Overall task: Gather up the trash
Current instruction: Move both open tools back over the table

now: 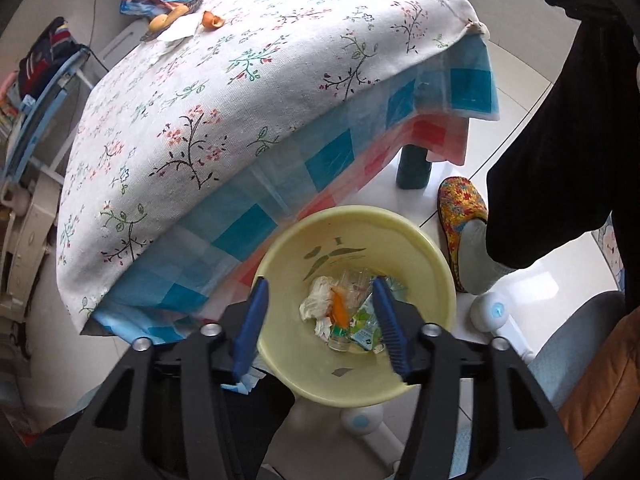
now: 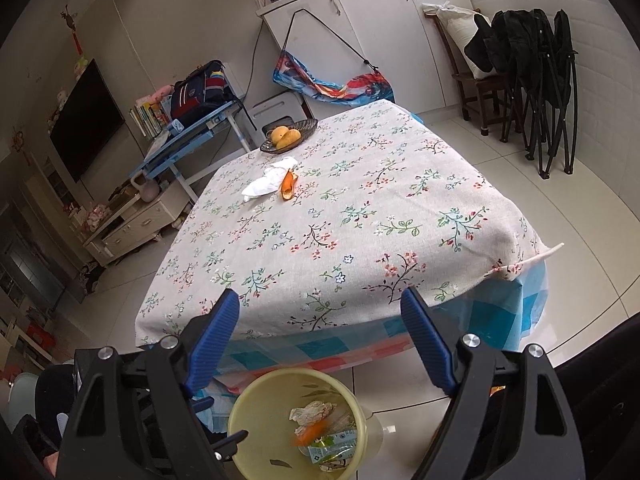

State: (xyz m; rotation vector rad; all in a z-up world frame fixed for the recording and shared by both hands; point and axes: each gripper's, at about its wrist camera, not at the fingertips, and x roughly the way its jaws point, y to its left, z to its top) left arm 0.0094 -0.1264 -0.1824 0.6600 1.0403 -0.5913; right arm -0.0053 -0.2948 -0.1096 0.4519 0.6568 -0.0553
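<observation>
A pale yellow trash bin stands on the floor by the table's near edge; it also shows in the right wrist view. Inside lie crumpled tissue, orange peel, a clear plastic cup and green wrappers. My left gripper is open and empty right above the bin. My right gripper is open and empty above the table's near edge. On the far part of the table lie a white tissue and an orange peel, also in the left wrist view.
The table has a floral cloth over a checked plastic sheet. A fruit bowl stands at its far edge. A person's slippered foot and dark leg stand right of the bin. Chair base wheels sit beside the bin.
</observation>
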